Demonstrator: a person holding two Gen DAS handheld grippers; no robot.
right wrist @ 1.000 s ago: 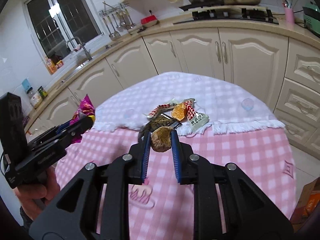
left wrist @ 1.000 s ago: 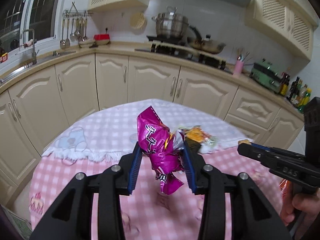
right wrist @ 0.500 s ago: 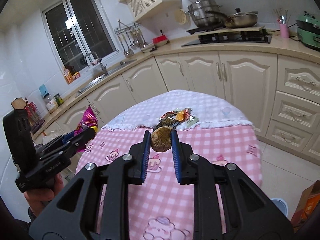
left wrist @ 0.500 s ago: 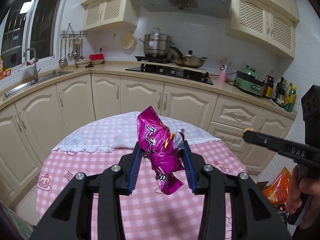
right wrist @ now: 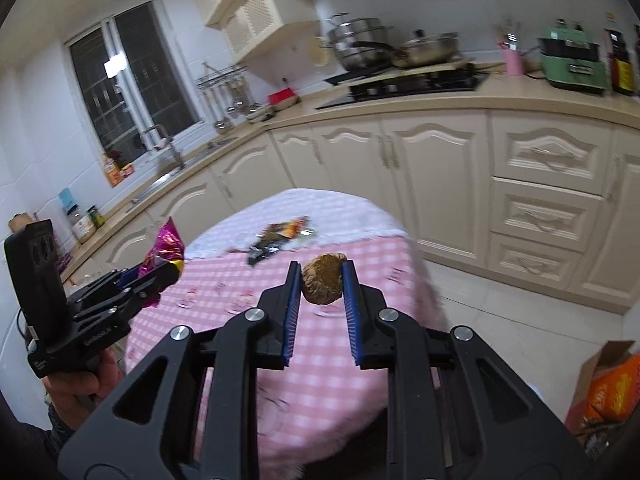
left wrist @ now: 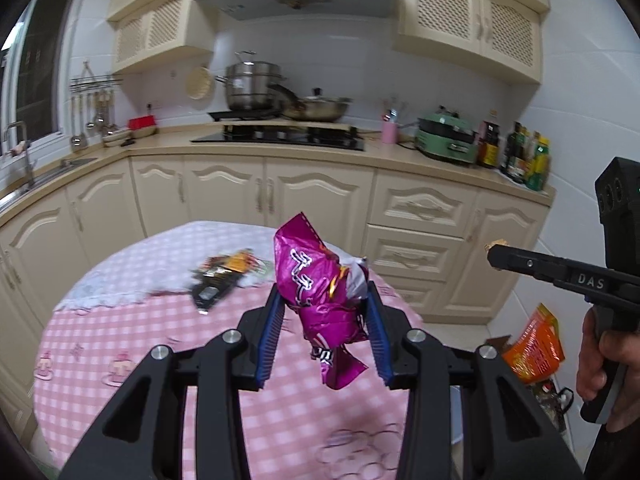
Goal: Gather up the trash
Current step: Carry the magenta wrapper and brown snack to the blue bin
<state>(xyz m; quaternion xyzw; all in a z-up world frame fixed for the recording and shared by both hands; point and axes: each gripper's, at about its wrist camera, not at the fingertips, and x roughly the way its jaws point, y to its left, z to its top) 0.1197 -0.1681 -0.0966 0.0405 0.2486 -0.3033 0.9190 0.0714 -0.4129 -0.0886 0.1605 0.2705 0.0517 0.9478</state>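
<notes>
The left hand-held gripper (left wrist: 325, 320) is pinching a crumpled magenta snack bag (left wrist: 320, 296) between its blue pads, and holds it in the air above the table (left wrist: 120, 328). White characters are printed on the bag, but they are folded and I cannot read them. The right hand-held gripper (right wrist: 320, 292) is pinching a brown, wrinkled round piece of trash (right wrist: 323, 284), and this is also lifted over the near part of the table.

The table is round and carries a pink checked cloth (right wrist: 320, 344) with small cartoon prints, and a white checked cloth (left wrist: 168, 256) lies over the far half. On the white cloth, near its fringed edge, a small heap of wrappers (left wrist: 226, 272) is lying, black, orange and red; the writing there is too blurred to read.

In the left wrist view the right hand-held gripper (left wrist: 496, 254) shows from the side, with the letters "DAS" in white on its black body. In the right wrist view the left hand-held gripper (right wrist: 168, 270) carries a pale label which is not readable.

On the floor to the right of the table stands an orange bag (left wrist: 534, 346) with yellow print, just beside dark packaging
</notes>
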